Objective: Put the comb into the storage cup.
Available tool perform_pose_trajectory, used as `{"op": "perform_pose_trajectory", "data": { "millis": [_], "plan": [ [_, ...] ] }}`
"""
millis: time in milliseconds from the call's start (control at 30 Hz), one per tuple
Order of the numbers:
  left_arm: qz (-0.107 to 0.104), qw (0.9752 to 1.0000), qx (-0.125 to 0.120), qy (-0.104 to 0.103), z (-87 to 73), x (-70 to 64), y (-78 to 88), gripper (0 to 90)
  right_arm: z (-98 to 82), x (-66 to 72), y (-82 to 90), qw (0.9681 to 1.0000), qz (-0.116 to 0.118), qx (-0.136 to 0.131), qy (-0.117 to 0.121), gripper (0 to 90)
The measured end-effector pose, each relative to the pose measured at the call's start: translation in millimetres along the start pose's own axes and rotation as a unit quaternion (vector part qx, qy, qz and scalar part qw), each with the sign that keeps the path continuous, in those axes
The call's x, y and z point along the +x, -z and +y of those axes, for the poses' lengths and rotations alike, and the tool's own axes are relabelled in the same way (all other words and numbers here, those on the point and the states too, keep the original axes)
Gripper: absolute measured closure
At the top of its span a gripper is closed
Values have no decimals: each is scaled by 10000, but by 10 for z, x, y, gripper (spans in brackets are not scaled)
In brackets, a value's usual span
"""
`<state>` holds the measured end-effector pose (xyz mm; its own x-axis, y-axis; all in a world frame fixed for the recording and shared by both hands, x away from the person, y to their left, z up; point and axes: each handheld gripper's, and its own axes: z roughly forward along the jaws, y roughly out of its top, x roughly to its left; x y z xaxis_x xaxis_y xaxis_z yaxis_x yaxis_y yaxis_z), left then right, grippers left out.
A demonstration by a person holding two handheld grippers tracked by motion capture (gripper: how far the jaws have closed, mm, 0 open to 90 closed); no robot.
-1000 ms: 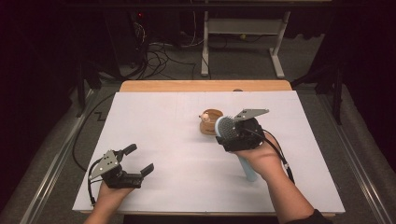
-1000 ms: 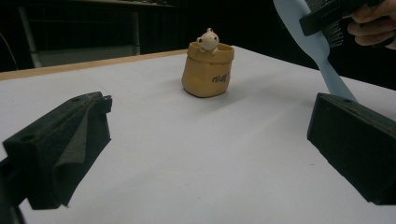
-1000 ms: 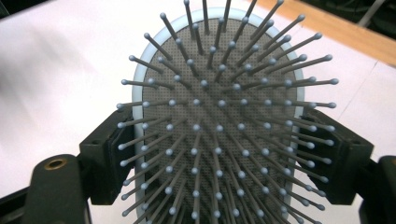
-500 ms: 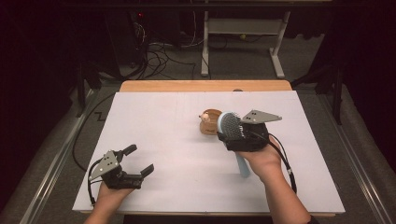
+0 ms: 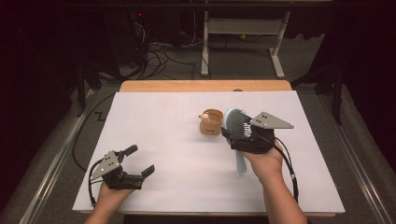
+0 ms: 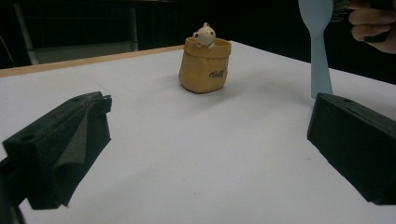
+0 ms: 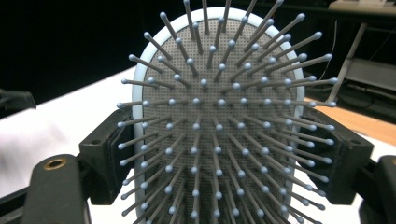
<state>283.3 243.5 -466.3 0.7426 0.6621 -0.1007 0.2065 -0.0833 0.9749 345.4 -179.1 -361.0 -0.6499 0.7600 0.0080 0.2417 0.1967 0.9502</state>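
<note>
right claw [image 5: 239,133] is clamped on the hairbrush [image 5: 237,126] mid-counter [image 5: 154,112], beside the little pot [image 5: 211,122]; left claw [image 5: 138,161] gapes empty near the front-left corner

We note two black handheld grippers. The left gripper [image 5: 138,160] has blocky black jaws with foam-like pads, a grey three-cornered plate with small holes, and a black cable looping off it. The right gripper [image 5: 236,132] bears the same grey plate, also a trailing black cable. Forearms bare, no sleeves.
</note>
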Motion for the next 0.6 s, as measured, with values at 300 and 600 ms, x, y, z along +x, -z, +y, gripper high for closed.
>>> {"op": "perform_pose_trajectory", "data": {
  "millis": [300,600],
  "plan": [
    [-9,10000,-10,6,0,-5,-1,5,-30,-34,118,9982,-137,-569,-148,209],
    [8,10000,18,16,-7,1,-11,5,-57,-79,158,9958,-266,-860,-192,209]
  ]
}}
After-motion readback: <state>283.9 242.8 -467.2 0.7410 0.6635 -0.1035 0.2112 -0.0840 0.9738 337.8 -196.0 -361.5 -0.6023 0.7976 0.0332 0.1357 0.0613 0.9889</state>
